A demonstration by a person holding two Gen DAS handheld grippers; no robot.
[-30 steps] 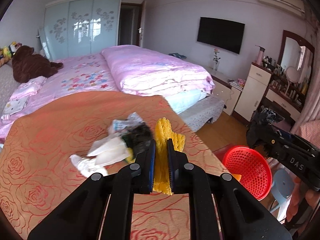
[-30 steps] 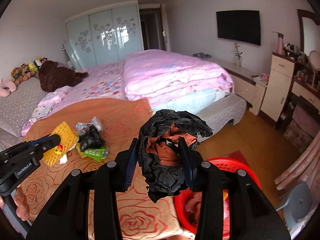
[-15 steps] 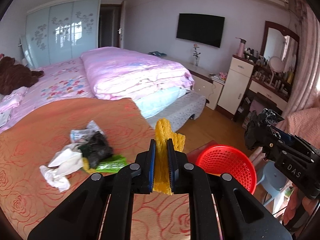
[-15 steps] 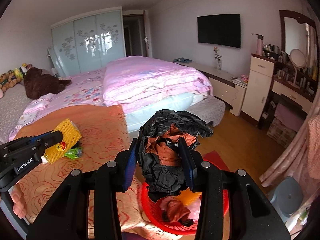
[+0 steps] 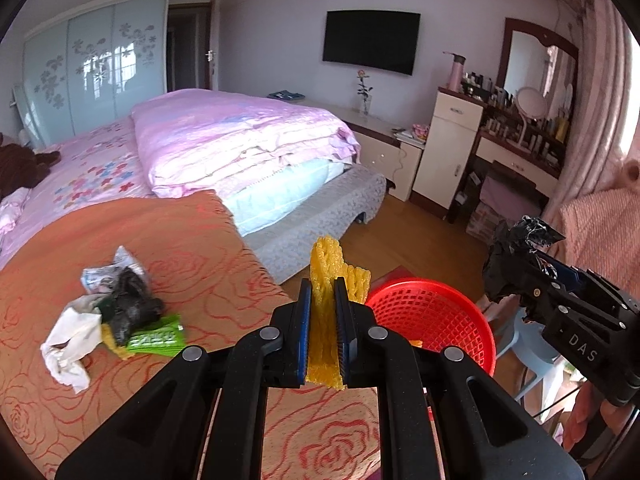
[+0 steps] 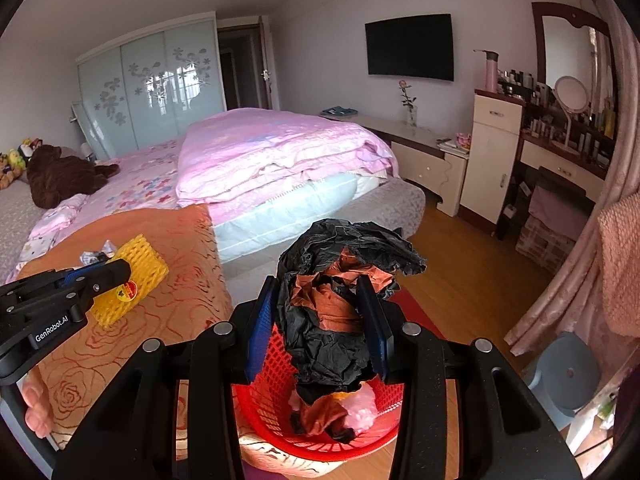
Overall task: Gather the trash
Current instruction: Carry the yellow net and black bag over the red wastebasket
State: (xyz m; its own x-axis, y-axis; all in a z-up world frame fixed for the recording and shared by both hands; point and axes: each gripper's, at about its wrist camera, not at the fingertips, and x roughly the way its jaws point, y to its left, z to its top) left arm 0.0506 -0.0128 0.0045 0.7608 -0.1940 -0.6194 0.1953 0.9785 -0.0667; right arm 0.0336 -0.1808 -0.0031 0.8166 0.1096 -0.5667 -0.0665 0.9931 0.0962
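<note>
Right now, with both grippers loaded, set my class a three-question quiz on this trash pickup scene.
1. What does the left gripper hold?
2. True or false: the red basket is empty.
3. Which lies on the orange bedspread: A) green wrapper, B) a shoe?

Key: 1. Yellow foam net. 2. False; trash already lies inside, below the crumpled black paper in the right gripper. 3. A.

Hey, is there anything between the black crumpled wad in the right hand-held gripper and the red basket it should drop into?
Nothing visible blocks it. The right hand-held gripper holds the black crumpled wad over the open red basket, whose top is uncovered; some trash already lies inside. The left hand-held gripper, clamping yellow foam netting, is off to the side over the bed.
</note>
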